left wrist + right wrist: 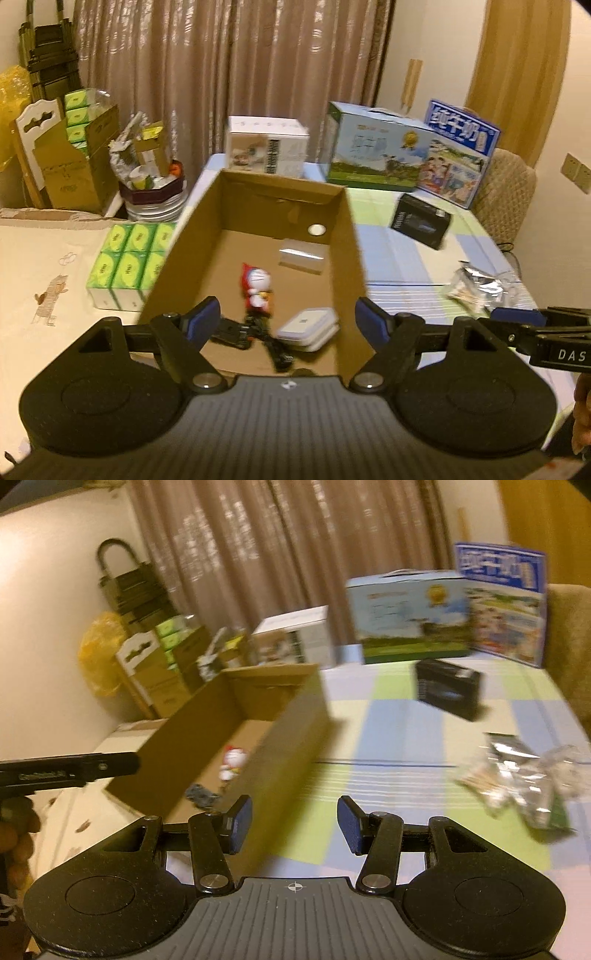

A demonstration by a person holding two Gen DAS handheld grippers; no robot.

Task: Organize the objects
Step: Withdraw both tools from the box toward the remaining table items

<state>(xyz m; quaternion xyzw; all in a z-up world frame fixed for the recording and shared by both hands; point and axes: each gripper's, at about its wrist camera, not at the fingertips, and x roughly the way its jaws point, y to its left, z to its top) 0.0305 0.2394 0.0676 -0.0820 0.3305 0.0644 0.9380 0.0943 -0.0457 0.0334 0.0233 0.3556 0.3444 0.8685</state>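
Note:
An open cardboard box (343, 236) stands on the checked tablecloth. Inside lie a red and white Doraemon toy (257, 284), a white flat case (308, 326), a clear plastic piece (301, 255) and a black gadget (255, 332). My left gripper (288, 321) is open and empty above the box's near end. My right gripper (294, 823) is open and empty over the box's right wall (291, 738); the toy (232, 764) shows in its blurred view. A black box (421, 220) and crumpled silver packets (476, 286) lie on the cloth to the right.
Milk cartons (376, 147), a blue carton (458, 155) and a white box (267, 146) stand at the table's far edge. Green tissue packs (127, 262) sit left of the cardboard box. A chair back (509, 195) is at far right. Curtains hang behind.

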